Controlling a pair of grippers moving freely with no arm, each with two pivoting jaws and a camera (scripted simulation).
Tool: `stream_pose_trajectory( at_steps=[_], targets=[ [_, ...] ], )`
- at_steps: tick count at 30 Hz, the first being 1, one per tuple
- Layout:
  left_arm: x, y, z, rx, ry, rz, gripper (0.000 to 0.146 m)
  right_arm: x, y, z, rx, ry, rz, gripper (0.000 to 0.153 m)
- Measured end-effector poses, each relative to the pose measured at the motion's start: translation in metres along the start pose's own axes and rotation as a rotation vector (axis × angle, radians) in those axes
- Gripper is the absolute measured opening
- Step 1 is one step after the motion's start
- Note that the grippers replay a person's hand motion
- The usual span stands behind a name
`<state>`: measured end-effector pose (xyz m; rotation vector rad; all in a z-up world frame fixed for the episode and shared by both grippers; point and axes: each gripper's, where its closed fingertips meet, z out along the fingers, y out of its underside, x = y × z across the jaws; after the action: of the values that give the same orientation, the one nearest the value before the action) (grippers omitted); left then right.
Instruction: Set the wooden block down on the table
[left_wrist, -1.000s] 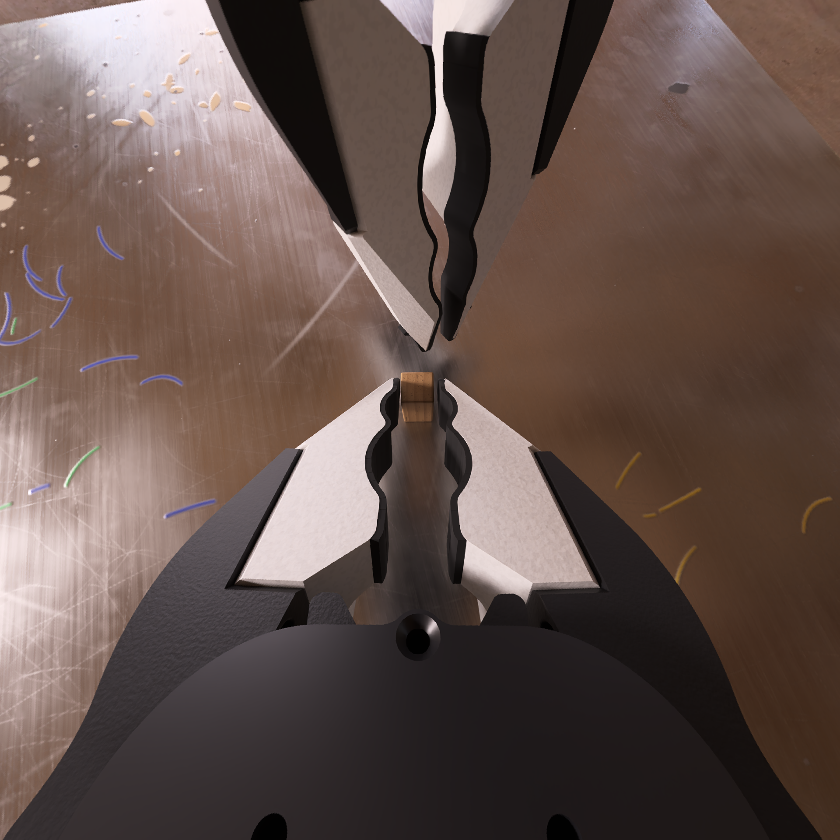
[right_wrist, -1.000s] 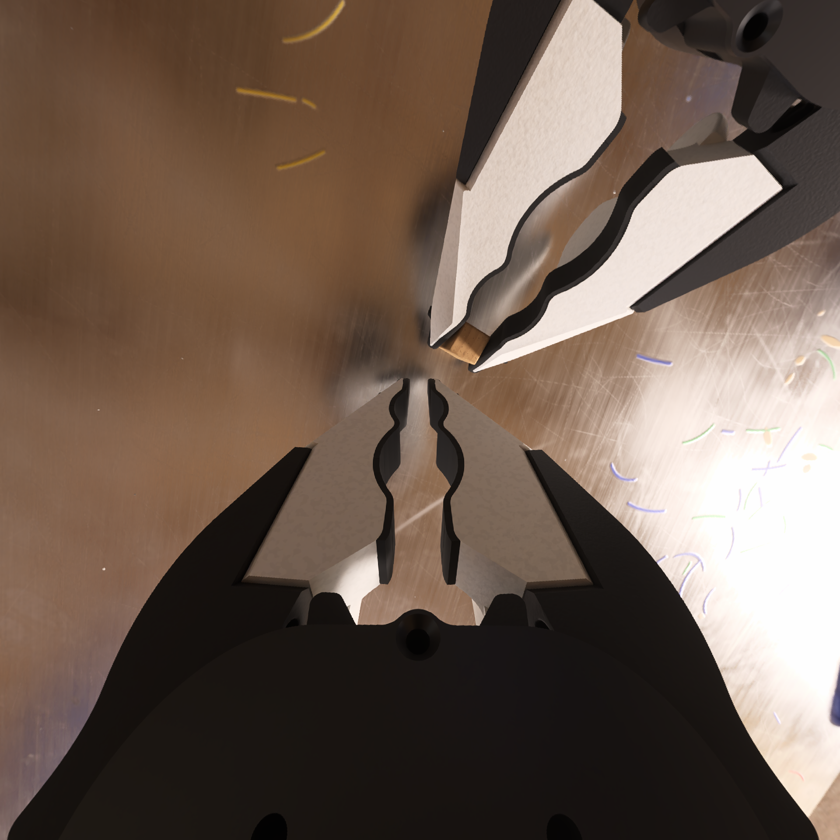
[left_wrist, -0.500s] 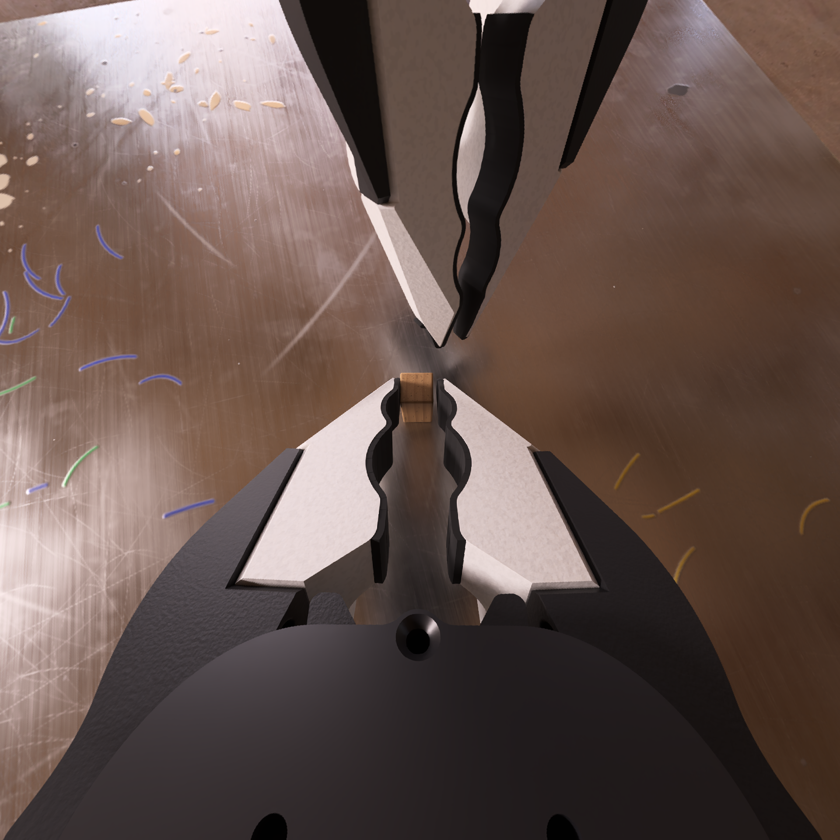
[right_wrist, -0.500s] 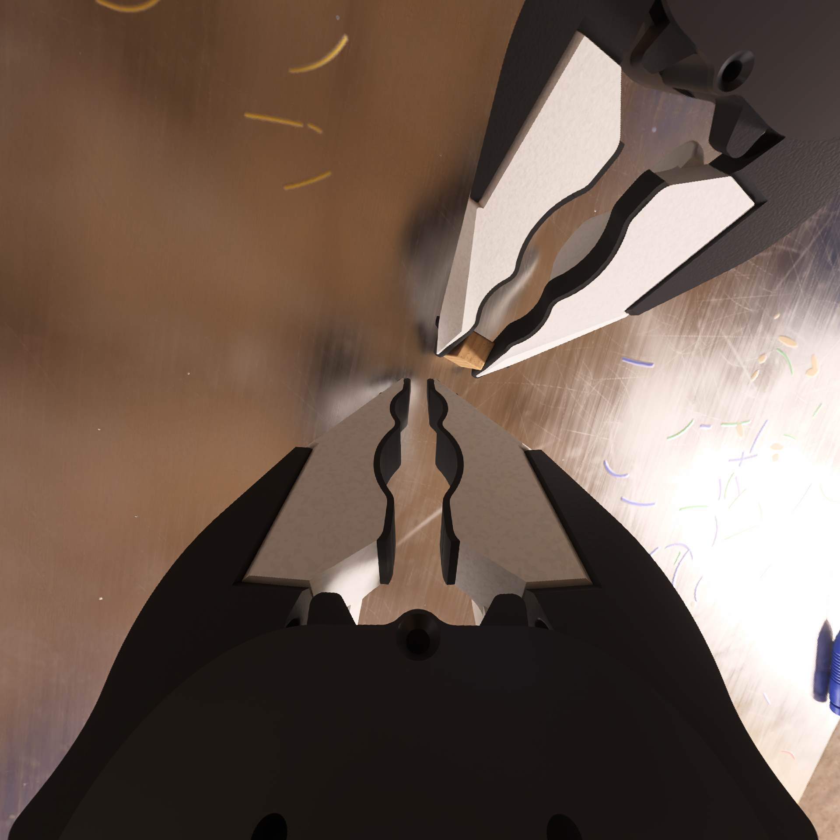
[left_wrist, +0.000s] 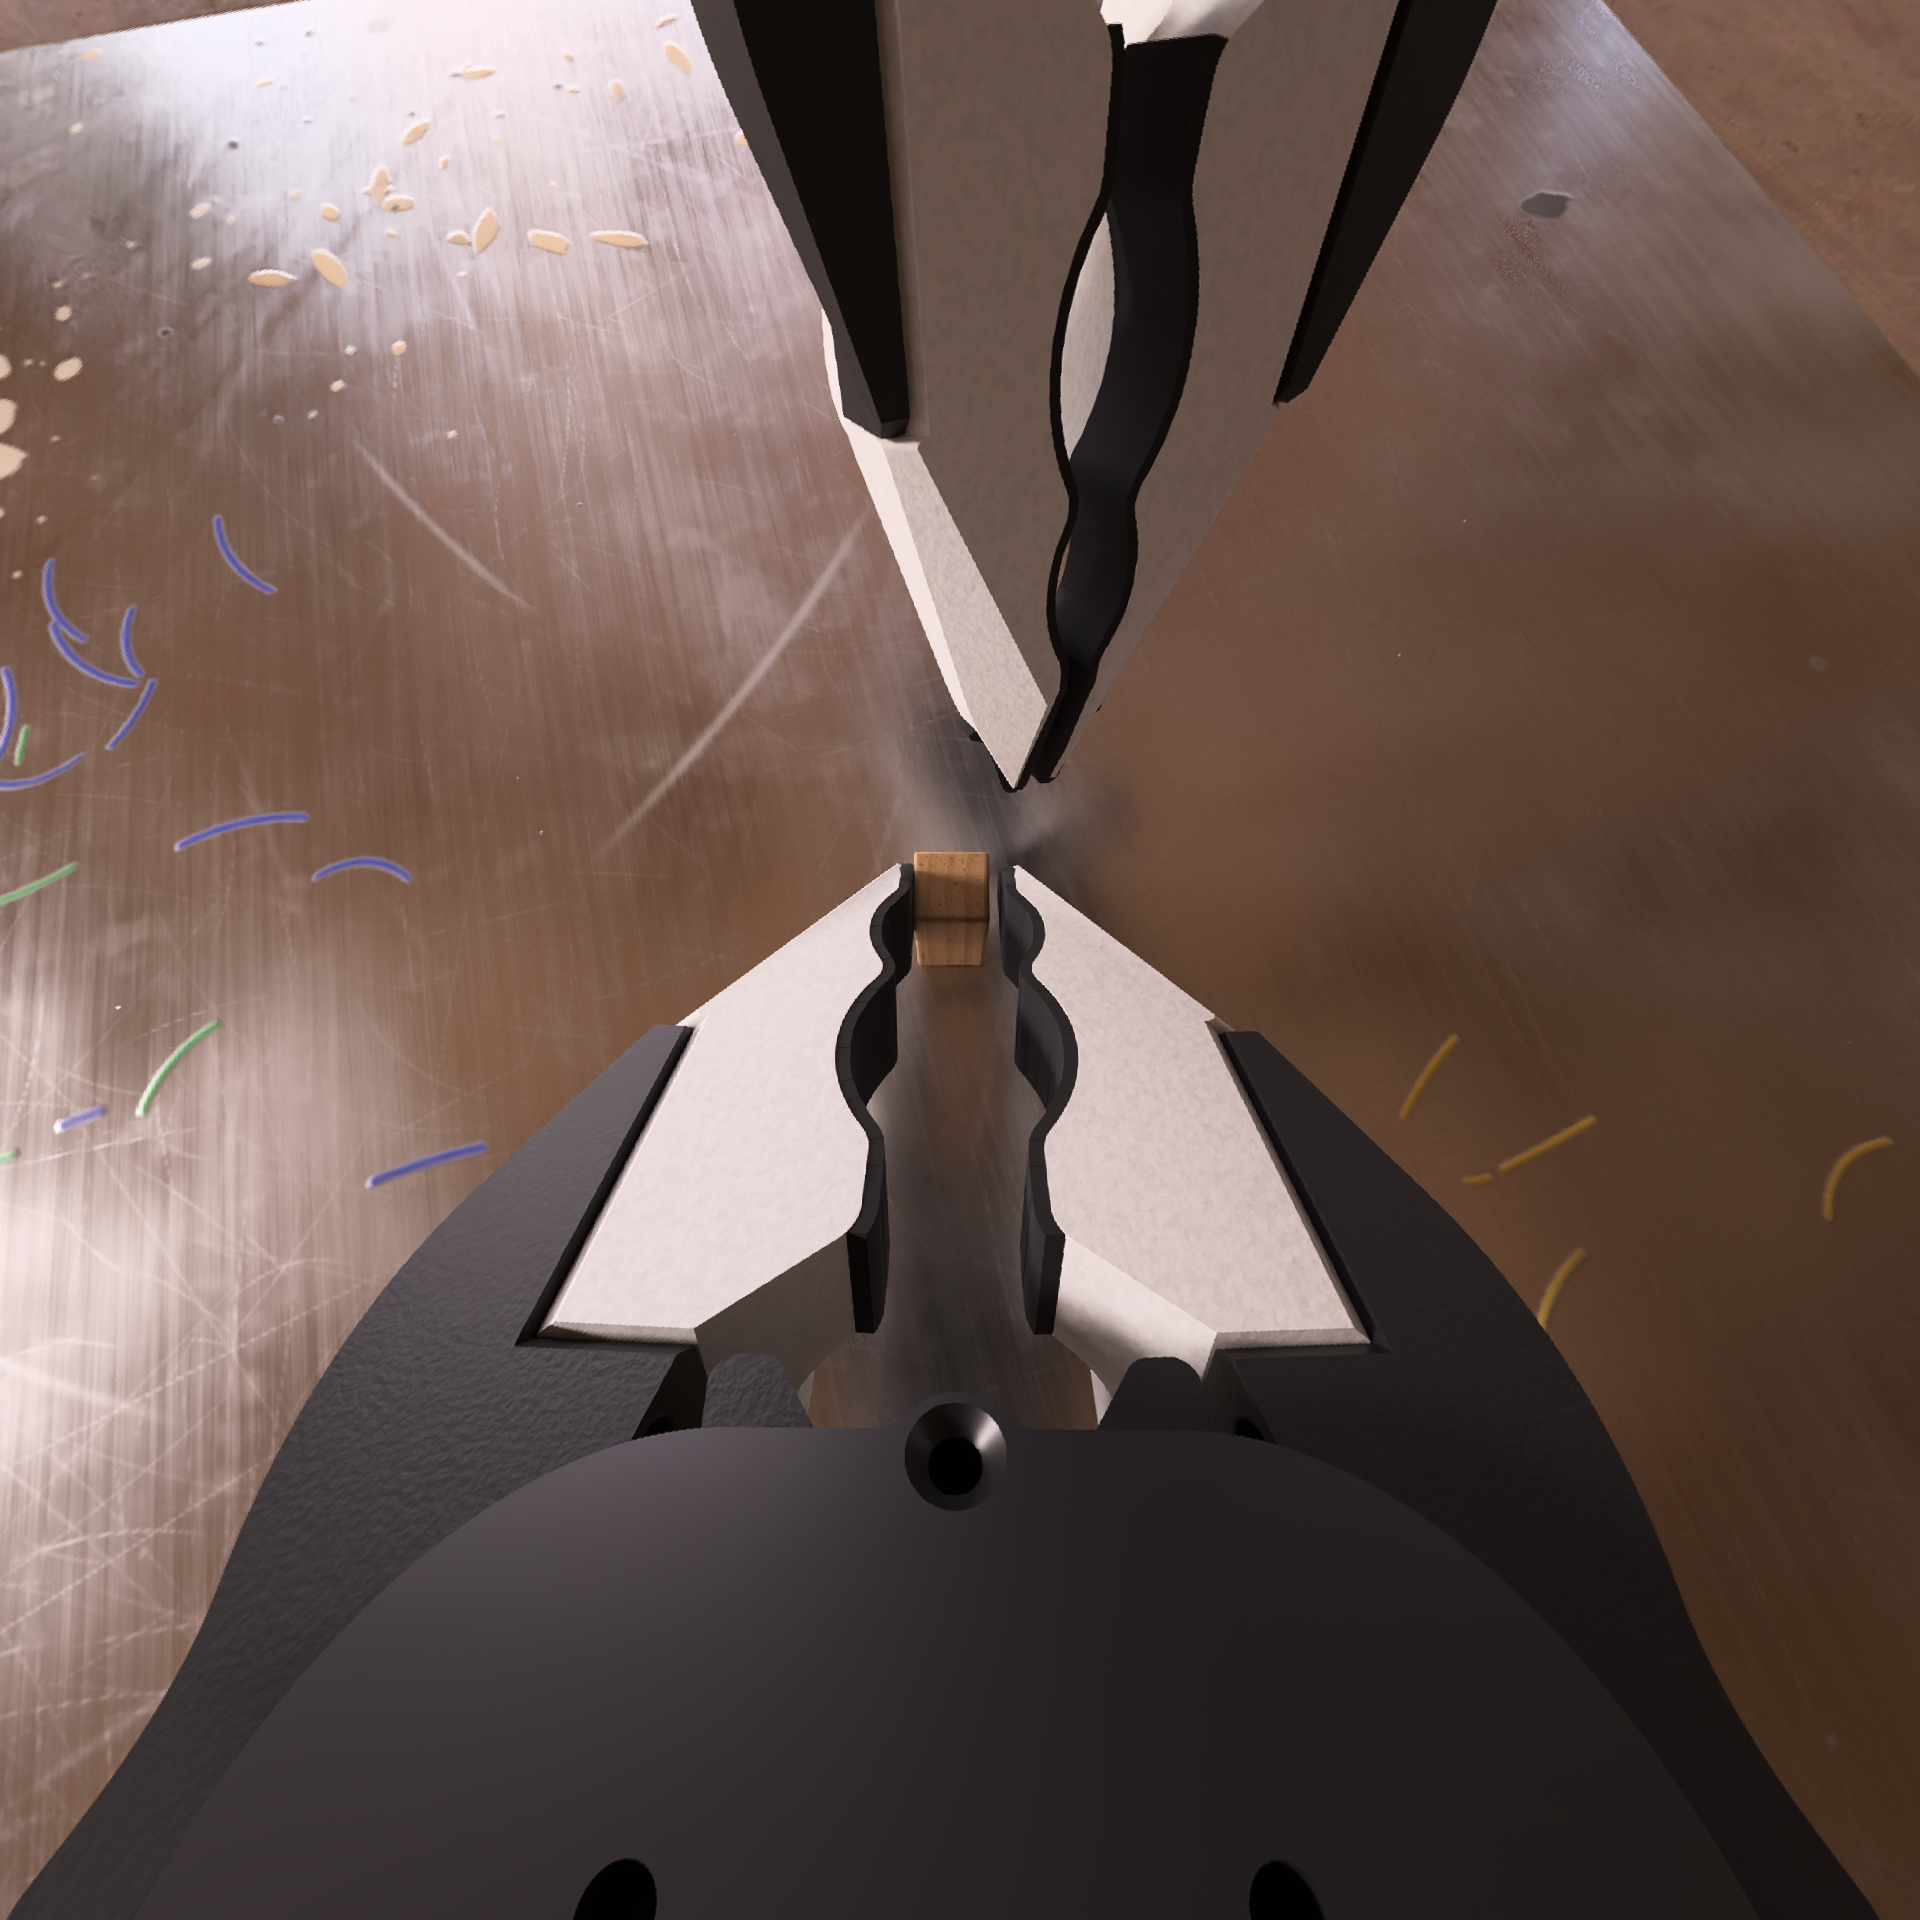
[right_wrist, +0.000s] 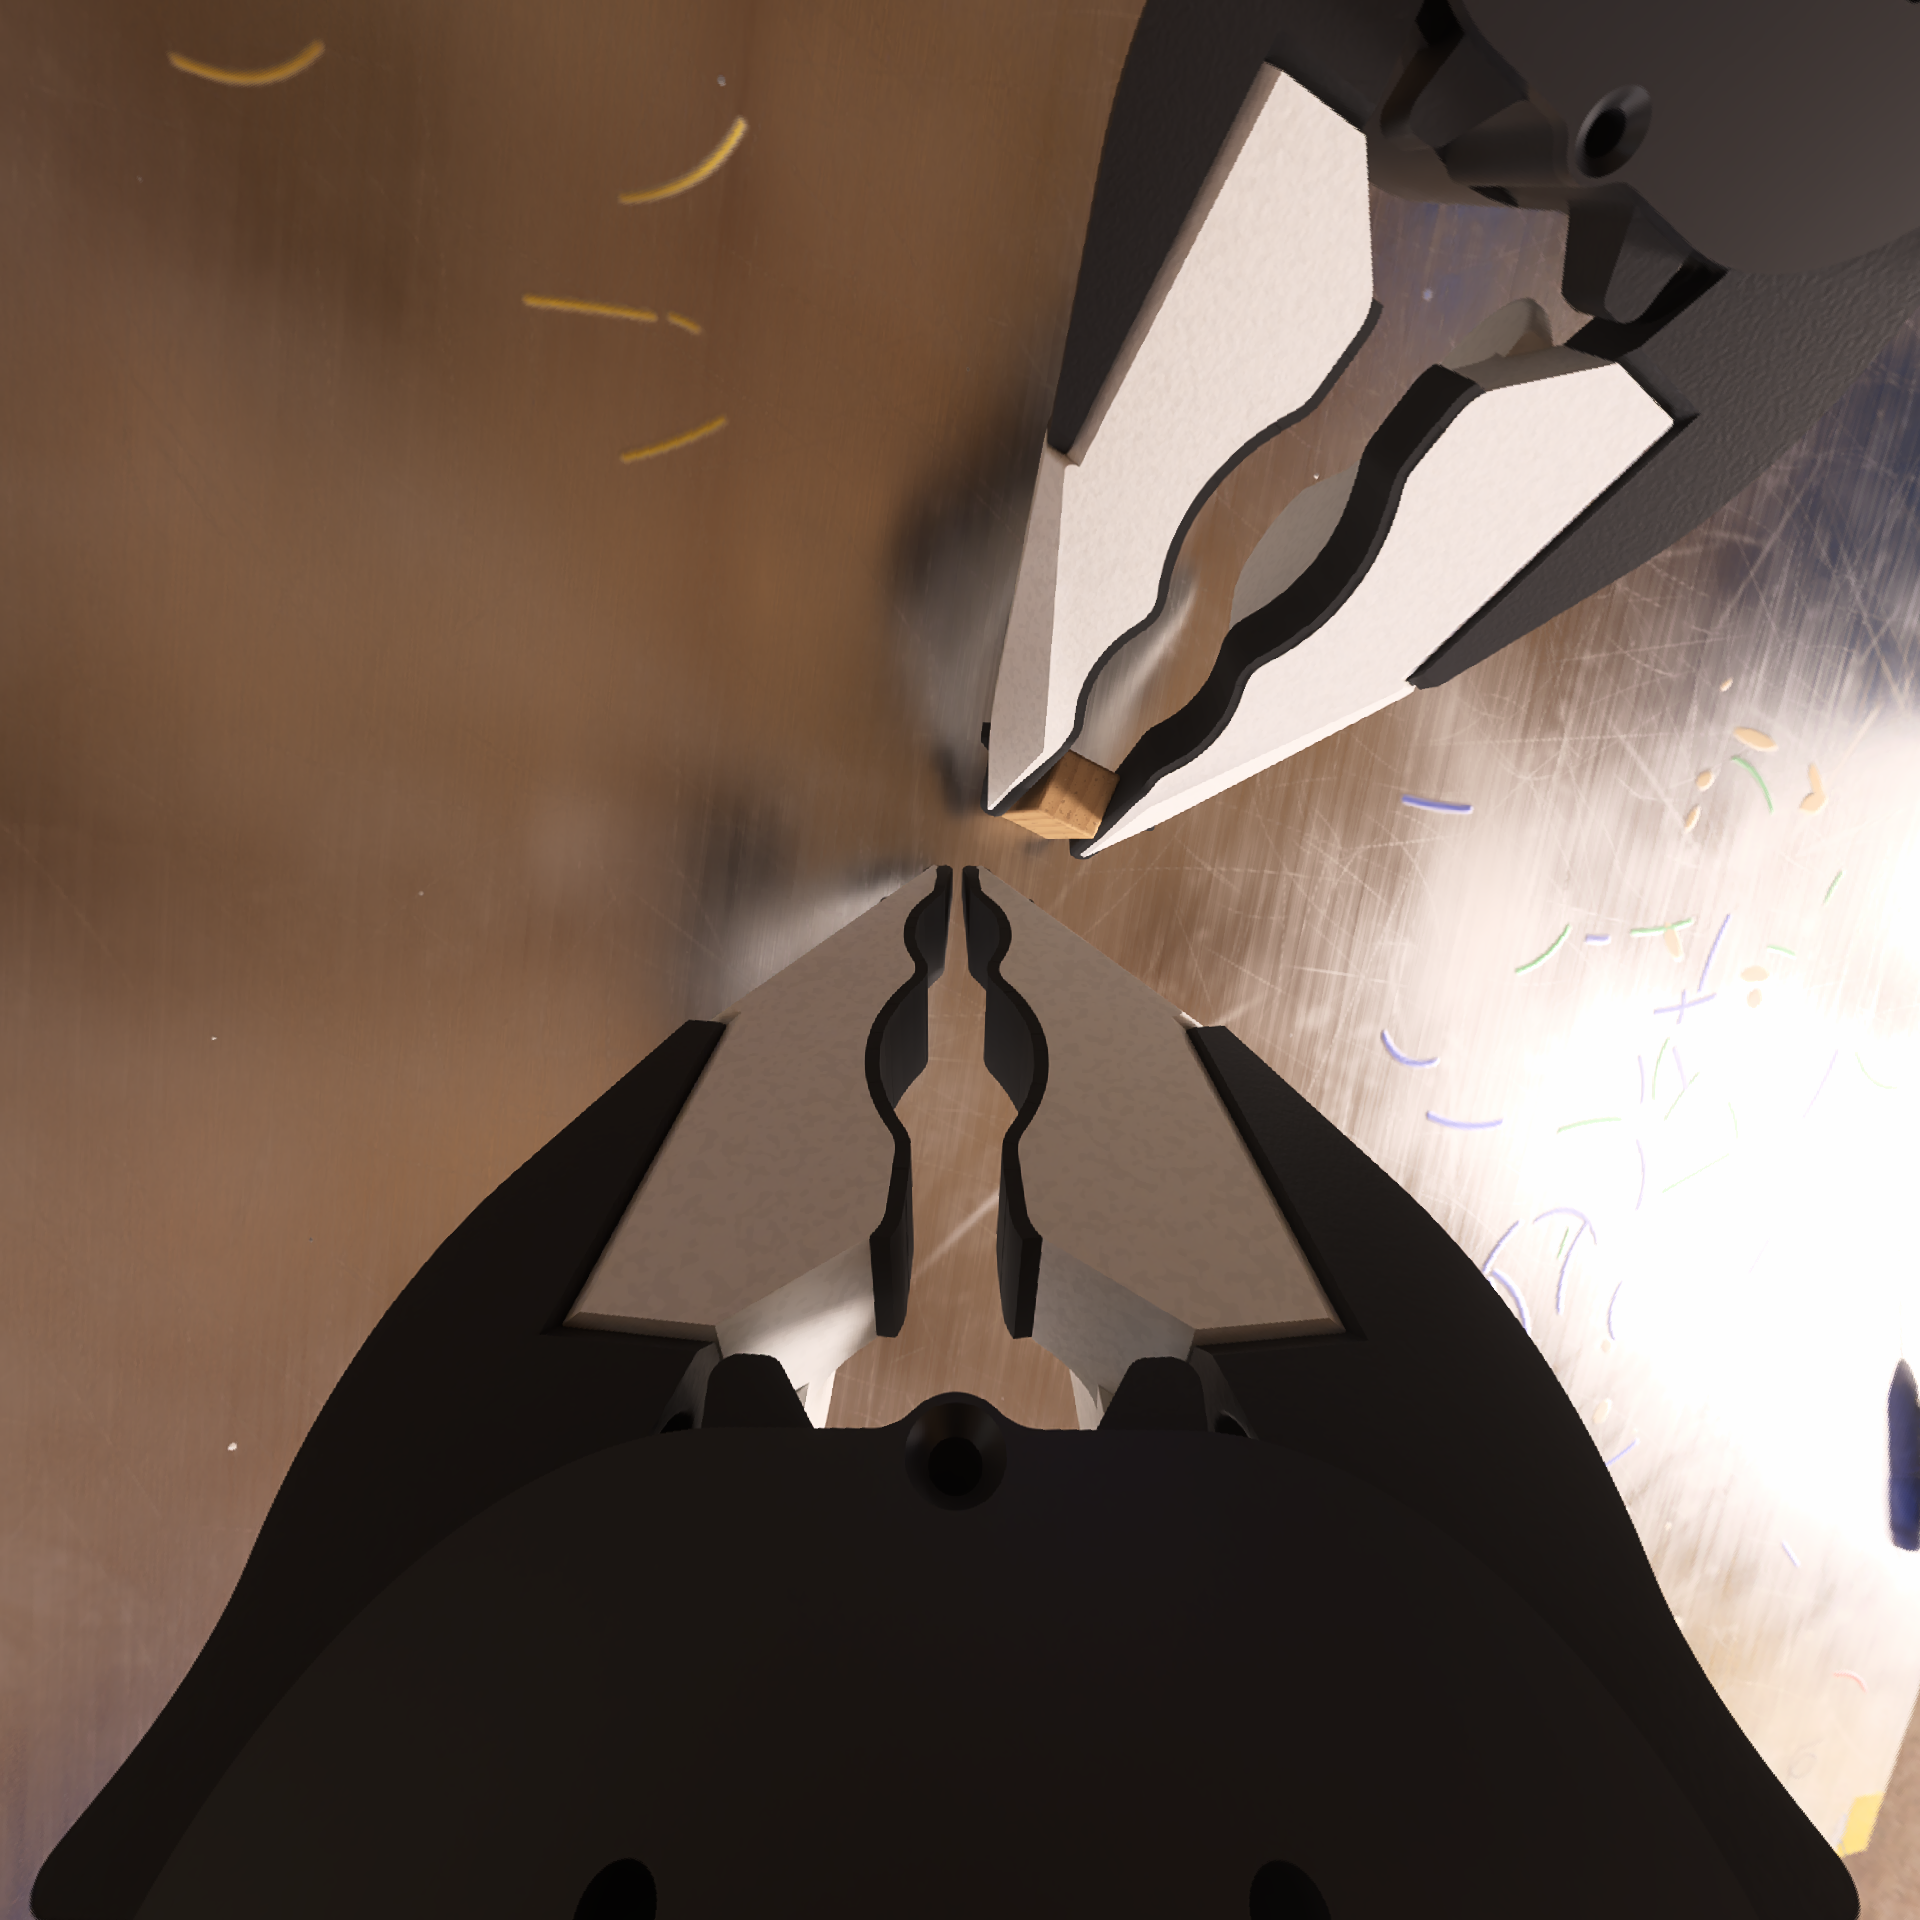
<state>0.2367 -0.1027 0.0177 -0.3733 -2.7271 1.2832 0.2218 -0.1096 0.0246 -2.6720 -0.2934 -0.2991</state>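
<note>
The small wooden block sits pinched between the fingertips of my left gripper, low over the scratched brown table. I cannot tell whether it touches the surface. In the right wrist view the block shows at the tips of the left gripper, which reaches in from the upper right. My right gripper is shut and empty, its tips a short way in front of the block. In the left wrist view the right gripper comes down from the top, just beyond the block.
Coloured flecks lie on the table: blue and green ones at the left, yellow ones at the right, beige flakes at the far left. A dark blue object lies at the right edge. The table edge runs at the far right.
My right gripper's jaws have closed from a narrow gap to almost touching, and it has swung a little to the right in the left wrist view. The left gripper and block have stayed put.
</note>
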Motion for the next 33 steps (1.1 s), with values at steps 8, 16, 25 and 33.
stream_pose_trajectory(
  at_steps=[8,16,25,33],
  targets=[
    [0.0003,0.0001,0.0001,0.000,0.000,0.000,0.016,0.0022,-0.0012,-0.0010,0.035,-0.007,0.025,0.000],
    [0.0008,0.0001,0.0001,-0.001,-0.005,0.015,0.017,0.0064,-0.0021,-0.0009,0.089,0.005,0.070,0.000],
    [0.0003,0.0000,0.0004,-0.001,-0.013,0.022,0.017,0.0067,-0.0014,-0.0010,0.125,0.013,0.102,0.000],
    [-0.0004,-0.0002,0.0006,-0.002,-0.016,0.022,0.016,0.0060,0.0002,-0.0016,0.148,0.000,0.139,0.000]
  ],
)
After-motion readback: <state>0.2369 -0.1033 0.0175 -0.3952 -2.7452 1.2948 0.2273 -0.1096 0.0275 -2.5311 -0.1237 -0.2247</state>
